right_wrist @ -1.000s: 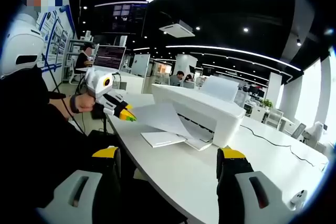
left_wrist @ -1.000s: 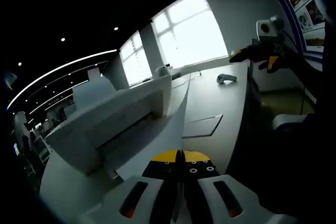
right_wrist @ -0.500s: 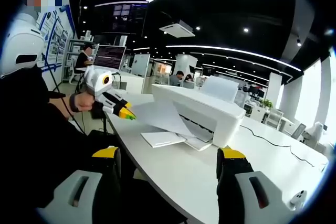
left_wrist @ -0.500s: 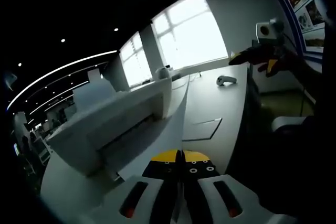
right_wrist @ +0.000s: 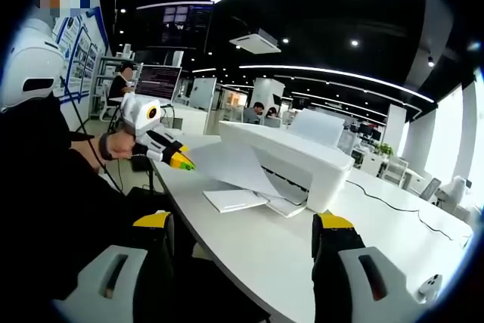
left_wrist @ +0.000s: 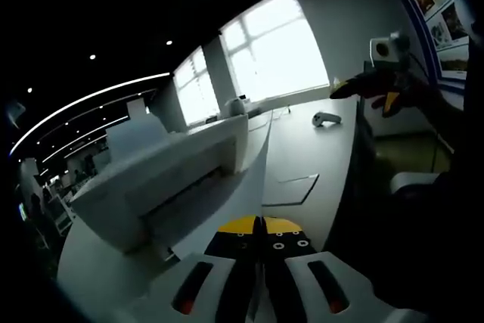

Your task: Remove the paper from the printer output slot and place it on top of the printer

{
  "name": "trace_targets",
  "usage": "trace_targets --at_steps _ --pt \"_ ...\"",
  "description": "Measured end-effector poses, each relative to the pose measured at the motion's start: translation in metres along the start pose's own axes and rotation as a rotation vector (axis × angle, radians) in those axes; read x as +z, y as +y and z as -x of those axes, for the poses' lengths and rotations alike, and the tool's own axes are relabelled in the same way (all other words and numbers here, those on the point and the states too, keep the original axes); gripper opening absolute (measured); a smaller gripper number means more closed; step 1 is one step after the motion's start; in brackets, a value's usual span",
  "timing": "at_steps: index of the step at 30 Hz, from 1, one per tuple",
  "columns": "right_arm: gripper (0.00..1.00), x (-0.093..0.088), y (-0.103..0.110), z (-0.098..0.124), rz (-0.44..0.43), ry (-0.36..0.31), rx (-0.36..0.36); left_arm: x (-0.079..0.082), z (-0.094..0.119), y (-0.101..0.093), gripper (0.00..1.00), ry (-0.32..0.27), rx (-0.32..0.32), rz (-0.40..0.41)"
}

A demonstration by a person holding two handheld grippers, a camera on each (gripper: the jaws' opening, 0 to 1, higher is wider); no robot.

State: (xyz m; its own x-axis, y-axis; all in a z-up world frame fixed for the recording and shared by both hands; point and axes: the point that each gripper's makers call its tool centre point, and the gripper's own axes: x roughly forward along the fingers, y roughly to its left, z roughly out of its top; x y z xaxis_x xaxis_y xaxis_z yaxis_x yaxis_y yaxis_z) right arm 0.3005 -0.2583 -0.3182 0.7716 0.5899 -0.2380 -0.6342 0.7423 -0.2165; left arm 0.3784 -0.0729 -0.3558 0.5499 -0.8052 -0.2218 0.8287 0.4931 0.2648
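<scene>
1. White paper (right_wrist: 234,168) hung tilted in the air in front of the printer (right_wrist: 291,158), its far edge at the output slot.
2. Left gripper (left_wrist: 261,226) had its jaws clamped together on the sheet's near corner.
3. Right gripper (right_wrist: 246,232) hovered over the white desk (right_wrist: 265,251), jaws spread wide, holding nothing.
4. A second sheet (right_wrist: 233,200) lay flat on the desk just before the printer.

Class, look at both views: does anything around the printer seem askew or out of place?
Yes: the paper hangs tilted in mid-air, pinched by the left tongs, one edge by the printer slot. Nothing spilled or damaged.
</scene>
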Motion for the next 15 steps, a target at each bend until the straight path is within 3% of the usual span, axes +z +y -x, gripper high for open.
trace_targets --at_steps 15 --pt "0.69 -0.0006 0.0016 -0.001 0.0 0.002 0.001 0.0082 0.0013 -0.0076 0.05 -0.013 0.001 0.011"
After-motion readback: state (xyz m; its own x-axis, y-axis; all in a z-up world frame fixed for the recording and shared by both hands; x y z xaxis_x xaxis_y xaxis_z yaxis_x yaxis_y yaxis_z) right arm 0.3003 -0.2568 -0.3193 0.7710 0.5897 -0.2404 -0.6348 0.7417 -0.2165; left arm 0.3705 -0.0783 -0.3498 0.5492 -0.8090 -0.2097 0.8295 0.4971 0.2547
